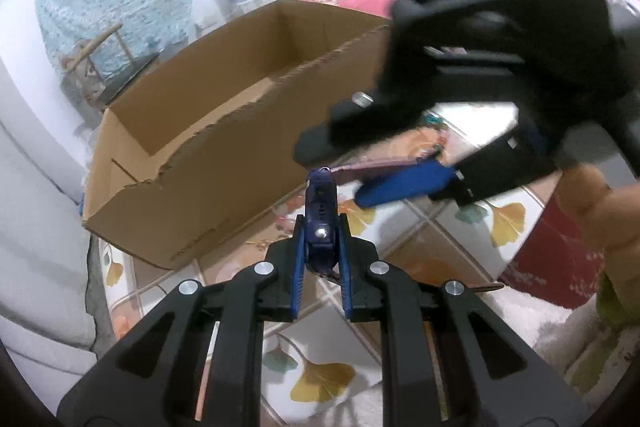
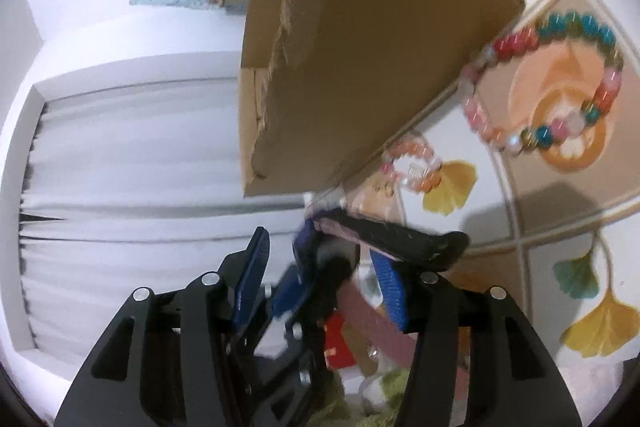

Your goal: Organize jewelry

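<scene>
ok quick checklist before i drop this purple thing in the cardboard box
1. Left gripper clamped on purple item: ok.
2. Right gripper jaws apart: ok.
3. Pink strap free of the right gripper: cannot tell, blurred.
4. Cardboard box open on top: ok.
5. All jewelry boxed: not ok; large bead bracelet and small bracelet lie outside it.

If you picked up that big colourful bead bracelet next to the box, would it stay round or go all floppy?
The bead bracelet would probably droop, since it looks like separate round beads strung in a loop. The beads look glossy, so they might slip from a pinch. Pushed across the tablecloth, it would likely slide and bend out of shape rather than roll.
</scene>
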{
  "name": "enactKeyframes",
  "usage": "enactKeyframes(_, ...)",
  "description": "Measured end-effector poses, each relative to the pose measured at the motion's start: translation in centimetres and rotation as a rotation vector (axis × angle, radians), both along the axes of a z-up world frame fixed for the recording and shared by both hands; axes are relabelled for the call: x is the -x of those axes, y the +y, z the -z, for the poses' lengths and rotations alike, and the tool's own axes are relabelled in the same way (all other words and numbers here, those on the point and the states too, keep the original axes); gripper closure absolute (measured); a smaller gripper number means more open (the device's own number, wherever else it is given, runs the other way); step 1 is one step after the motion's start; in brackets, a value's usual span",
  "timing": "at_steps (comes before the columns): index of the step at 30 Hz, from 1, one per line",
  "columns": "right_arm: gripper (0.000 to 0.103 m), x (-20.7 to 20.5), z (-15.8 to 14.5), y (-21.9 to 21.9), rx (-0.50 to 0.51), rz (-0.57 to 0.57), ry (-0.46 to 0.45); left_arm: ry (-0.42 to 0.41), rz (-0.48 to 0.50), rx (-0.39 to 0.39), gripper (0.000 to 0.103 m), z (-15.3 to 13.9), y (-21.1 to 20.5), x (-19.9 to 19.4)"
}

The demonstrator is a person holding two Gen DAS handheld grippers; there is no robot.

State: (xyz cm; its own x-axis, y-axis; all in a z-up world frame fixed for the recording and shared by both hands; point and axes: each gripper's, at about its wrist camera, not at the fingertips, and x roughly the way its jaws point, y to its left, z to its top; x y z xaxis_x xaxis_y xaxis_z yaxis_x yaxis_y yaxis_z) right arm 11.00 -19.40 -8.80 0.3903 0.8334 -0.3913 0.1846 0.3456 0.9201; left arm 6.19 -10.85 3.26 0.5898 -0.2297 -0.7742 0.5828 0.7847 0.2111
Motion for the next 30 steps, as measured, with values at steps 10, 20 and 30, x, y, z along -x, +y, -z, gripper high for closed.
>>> enactKeyframes(10,0.073,0.4,-2.6,0.9,0.246,-0.026,-0.072,-0.044,0.062,0.004,0.089,-0.6,-1.2,2.9)
enactKeyframes(20,0.084,1.9,-7.9,0.8,0.434,-0.011,-0.215,-0.109,0.072,0.035,0.087,-1.8,-1.1,4.7)
enactKeyframes(30,0.097,1.8,-12.3,2.8,0.493,-0.042,-0.335,-0.173,0.041,0.122,0.079,-3.8,0.7,4.4)
